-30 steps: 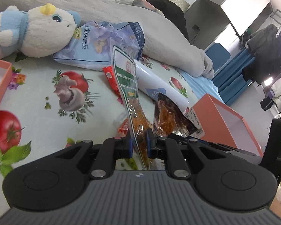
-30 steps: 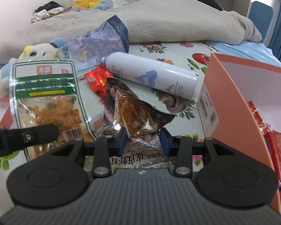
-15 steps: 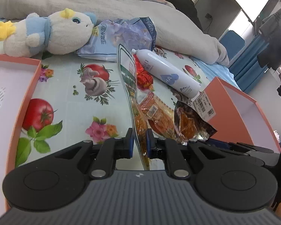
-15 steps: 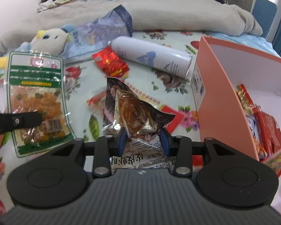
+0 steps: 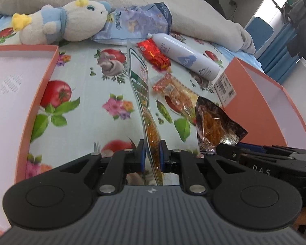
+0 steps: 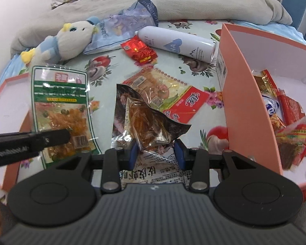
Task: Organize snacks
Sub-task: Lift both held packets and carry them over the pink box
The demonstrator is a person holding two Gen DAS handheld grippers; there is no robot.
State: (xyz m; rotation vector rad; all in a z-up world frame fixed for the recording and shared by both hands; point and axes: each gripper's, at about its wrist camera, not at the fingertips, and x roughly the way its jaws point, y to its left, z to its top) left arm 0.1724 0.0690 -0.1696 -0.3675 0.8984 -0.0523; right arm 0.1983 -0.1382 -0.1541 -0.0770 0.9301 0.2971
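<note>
My left gripper (image 5: 151, 153) is shut on a clear green-labelled snack pack (image 5: 141, 81) with orange pieces, held edge-on above the bed; the right wrist view shows its face (image 6: 59, 102). My right gripper (image 6: 155, 153) is shut on a dark foil snack pack (image 6: 146, 120), also seen in the left wrist view (image 5: 214, 122). An orange box (image 6: 240, 94) at the right holds several red snack packs (image 6: 287, 110). A red-and-yellow pack (image 6: 165, 89) and a small red packet (image 6: 139, 50) lie on the flowered sheet.
A second orange box (image 5: 38, 89) lies at the left. A white spray bottle (image 6: 173, 42), a blue-and-white plush toy (image 5: 65, 23) and a pale blue bag (image 5: 136, 23) lie farther back, before a grey blanket (image 5: 193, 14).
Both grippers have drawn back and risen a little with their packs still held. More of the sheet and both boxes has come into view, and the right box's contents now show.
</note>
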